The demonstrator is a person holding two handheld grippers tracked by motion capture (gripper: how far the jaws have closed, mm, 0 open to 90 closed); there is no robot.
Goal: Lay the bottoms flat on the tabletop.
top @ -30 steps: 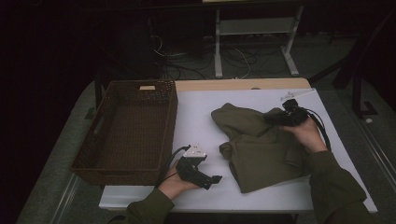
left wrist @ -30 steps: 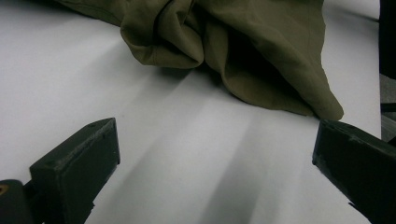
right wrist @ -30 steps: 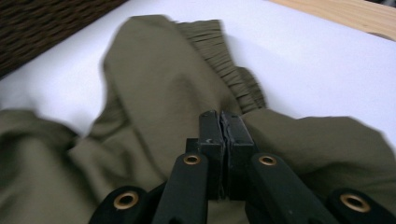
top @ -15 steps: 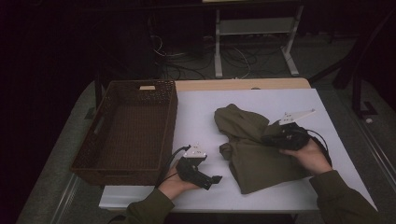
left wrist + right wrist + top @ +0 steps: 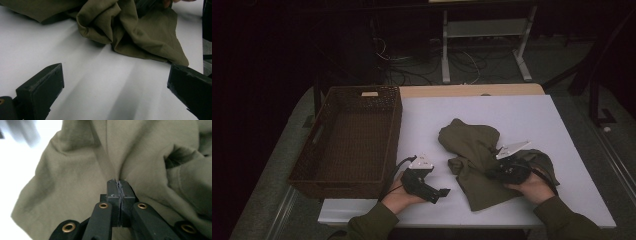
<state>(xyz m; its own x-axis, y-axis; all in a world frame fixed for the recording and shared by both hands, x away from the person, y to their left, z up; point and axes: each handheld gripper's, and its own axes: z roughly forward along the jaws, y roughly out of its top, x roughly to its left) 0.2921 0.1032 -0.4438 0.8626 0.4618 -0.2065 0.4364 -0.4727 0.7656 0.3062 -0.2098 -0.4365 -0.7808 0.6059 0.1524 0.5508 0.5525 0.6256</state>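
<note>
high view looks down over the table (image 5: 522,115); both gripper views sit close on the green cloth (image 5: 140,32).

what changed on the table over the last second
The right gripper, shut on a fold of the olive green garment, came from the far right edge of the cloth toward the person and inward, dragging that part over the rest and bunching it. The left gripper, jaws open, kept its place on the white table; the wicker basket did not move.

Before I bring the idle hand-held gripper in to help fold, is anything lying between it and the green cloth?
Nothing visible: bare white table lies between the open left hand-held gripper and the green cloth.
</note>
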